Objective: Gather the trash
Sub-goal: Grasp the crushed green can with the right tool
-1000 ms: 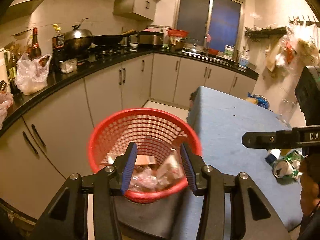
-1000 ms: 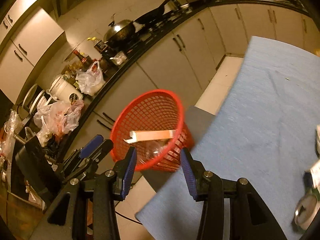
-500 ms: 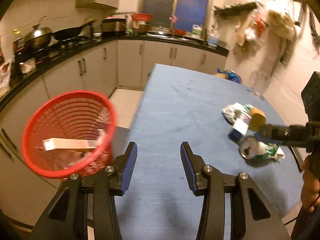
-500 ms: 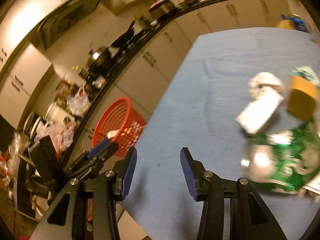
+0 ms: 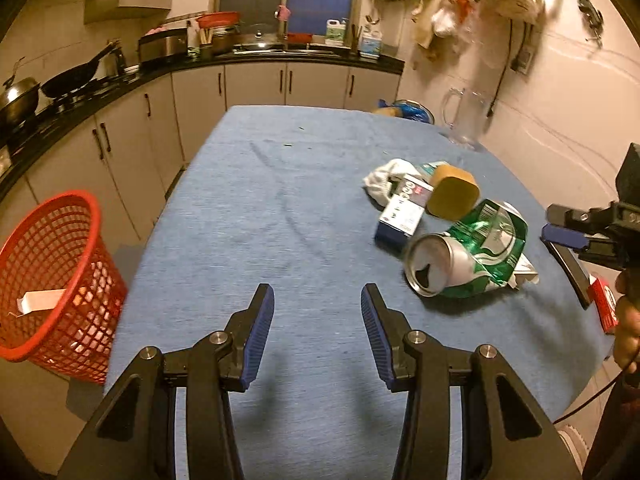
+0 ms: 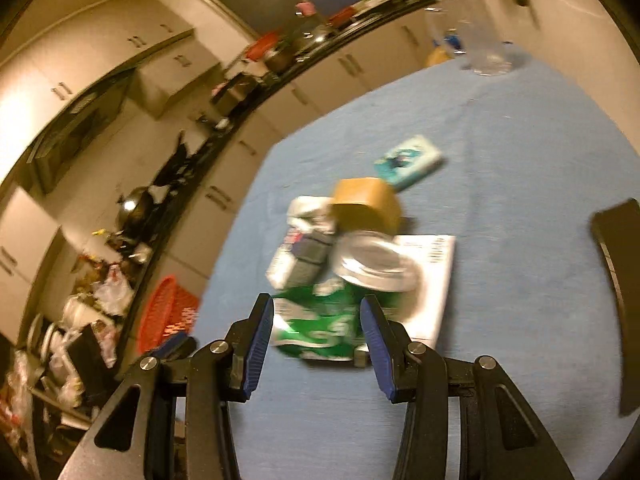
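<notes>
A pile of trash lies on the blue table (image 5: pixel 260 216): a crushed green can (image 5: pixel 468 256), a small white and blue box (image 5: pixel 402 212), a yellow sponge-like block (image 5: pixel 454 196) and a white crumpled wad (image 5: pixel 384 178). My left gripper (image 5: pixel 317 316) is open and empty over the table's near part, left of the pile. My right gripper (image 6: pixel 317 328) is open, with the crushed green can (image 6: pixel 320 320) lying between its fingers. The red mesh basket (image 5: pixel 48 276) stands on the floor at the table's left and holds trash.
A clear glass jug (image 5: pixel 466 120) stands at the table's far right corner. A teal packet (image 6: pixel 408 160) lies beyond the pile. Kitchen counters with pots run along the left and back. A black chair back (image 6: pixel 620 280) stands on the right.
Both grippers swung right, away from the basket toward the trash pile. The right gripper came close to the green can, which now lies between its fingers.
</notes>
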The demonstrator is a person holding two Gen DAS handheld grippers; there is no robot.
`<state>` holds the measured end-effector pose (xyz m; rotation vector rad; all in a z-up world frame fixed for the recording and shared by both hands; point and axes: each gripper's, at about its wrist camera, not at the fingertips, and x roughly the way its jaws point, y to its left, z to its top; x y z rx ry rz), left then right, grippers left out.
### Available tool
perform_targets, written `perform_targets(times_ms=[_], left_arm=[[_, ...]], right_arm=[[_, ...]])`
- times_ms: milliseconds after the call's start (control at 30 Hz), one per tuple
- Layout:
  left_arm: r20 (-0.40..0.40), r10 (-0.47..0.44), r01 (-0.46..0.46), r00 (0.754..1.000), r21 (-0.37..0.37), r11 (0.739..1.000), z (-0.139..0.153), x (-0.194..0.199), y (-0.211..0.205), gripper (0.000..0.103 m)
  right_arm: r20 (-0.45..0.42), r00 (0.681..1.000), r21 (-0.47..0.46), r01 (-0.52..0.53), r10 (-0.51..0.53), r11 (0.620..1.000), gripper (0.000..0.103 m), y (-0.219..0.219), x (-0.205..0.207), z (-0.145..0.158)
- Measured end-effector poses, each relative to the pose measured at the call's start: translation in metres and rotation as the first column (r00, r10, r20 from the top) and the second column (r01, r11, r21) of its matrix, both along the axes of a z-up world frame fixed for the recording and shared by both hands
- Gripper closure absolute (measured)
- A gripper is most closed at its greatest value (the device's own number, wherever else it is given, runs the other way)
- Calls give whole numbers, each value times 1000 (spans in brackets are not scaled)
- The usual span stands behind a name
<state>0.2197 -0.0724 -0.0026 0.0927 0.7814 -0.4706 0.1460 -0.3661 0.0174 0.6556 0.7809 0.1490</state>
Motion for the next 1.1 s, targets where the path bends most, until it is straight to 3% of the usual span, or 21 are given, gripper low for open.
perform_targets(times_ms=[500, 533, 567, 667, 767, 967, 1100], left_arm=[[-13, -13, 13, 1000, 17, 1000, -6, 13, -3, 59], [-16, -17, 17, 1000, 19, 1000, -6, 16, -4, 59], [-17, -17, 18, 1000, 21, 1000, -6, 17, -5, 59], [-17, -25, 25, 1000, 25, 999, -4, 22, -10, 58], [-21, -32, 32, 999, 20, 999, -2, 30, -14, 52], [-41, -86, 86, 995, 13, 996, 3, 48, -38, 50], [-35, -158, 159, 987, 39, 986, 2, 54, -62, 33]], right_arm=[[-88, 996, -82, 8, -16, 997, 54, 9, 40, -40], [-86, 996, -85, 11, -18, 996, 59, 9, 42, -40], [-82, 996, -91, 12, -20, 996, 71, 10, 44, -40], [-77, 997, -77, 4, -10, 997, 74, 10, 47, -42], [-41, 999, -89, 9, -13, 996, 76, 10, 44, -35], [30, 999, -108, 16, -13, 994, 79, 3, 26, -12], [62, 998, -114, 32, -25, 993, 79, -7, 10, -1]])
